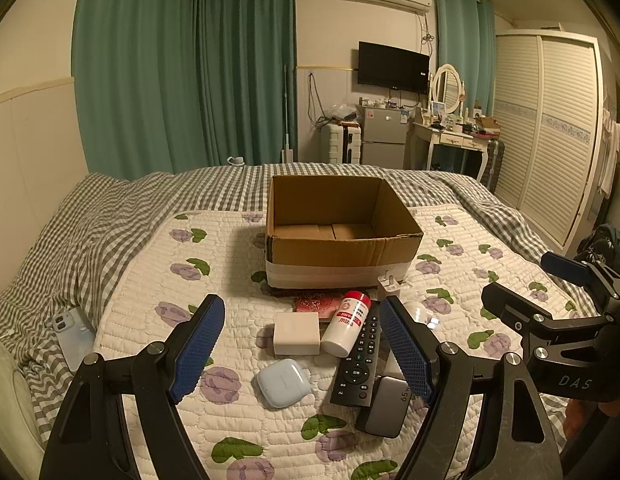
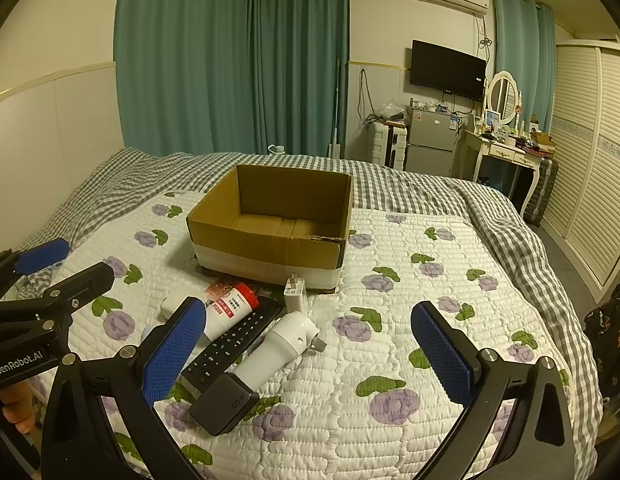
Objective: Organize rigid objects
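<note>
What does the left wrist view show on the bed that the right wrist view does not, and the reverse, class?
Only the left wrist view shows the pale blue earbud case, the square white charger and the phone at the quilt's edge. Only the right wrist view shows the whole white cylindrical device. Both show the empty cardboard box, black remote, red-capped bottle, grey 65W charger and white plug adapter.
</note>
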`<state>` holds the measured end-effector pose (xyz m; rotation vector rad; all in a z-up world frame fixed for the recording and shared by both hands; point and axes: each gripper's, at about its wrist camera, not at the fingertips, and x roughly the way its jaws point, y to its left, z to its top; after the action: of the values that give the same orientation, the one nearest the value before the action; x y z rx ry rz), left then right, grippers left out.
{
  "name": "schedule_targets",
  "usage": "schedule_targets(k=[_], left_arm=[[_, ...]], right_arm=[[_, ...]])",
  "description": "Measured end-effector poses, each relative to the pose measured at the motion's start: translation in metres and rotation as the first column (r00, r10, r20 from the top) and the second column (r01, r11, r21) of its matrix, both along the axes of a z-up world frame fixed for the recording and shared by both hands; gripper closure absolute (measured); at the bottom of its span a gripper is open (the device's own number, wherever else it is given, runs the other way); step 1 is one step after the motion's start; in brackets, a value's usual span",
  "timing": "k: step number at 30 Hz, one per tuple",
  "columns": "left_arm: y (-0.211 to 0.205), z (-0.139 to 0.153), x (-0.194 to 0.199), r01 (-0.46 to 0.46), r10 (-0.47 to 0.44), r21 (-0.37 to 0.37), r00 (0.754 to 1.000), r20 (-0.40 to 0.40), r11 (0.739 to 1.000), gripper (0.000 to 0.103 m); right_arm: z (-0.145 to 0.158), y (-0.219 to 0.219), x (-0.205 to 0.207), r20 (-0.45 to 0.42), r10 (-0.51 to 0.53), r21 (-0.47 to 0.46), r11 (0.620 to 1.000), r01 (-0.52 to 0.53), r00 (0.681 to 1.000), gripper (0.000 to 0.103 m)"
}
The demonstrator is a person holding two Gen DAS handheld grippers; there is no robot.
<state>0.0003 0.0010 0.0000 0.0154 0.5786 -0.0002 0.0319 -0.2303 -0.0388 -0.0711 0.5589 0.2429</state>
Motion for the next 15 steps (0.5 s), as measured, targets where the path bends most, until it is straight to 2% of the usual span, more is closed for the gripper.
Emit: schedule_targets(k=[15], left_arm=[[-0.0003,0.0003,0.0002,-0.002,0.002,0.000,1.000,0.001,1.000,0.020]], right_arm=[[-0.0013,-0.0004,-0.0004,-0.002,-0.001,0.000,1.000,0.001,1.000,0.000]])
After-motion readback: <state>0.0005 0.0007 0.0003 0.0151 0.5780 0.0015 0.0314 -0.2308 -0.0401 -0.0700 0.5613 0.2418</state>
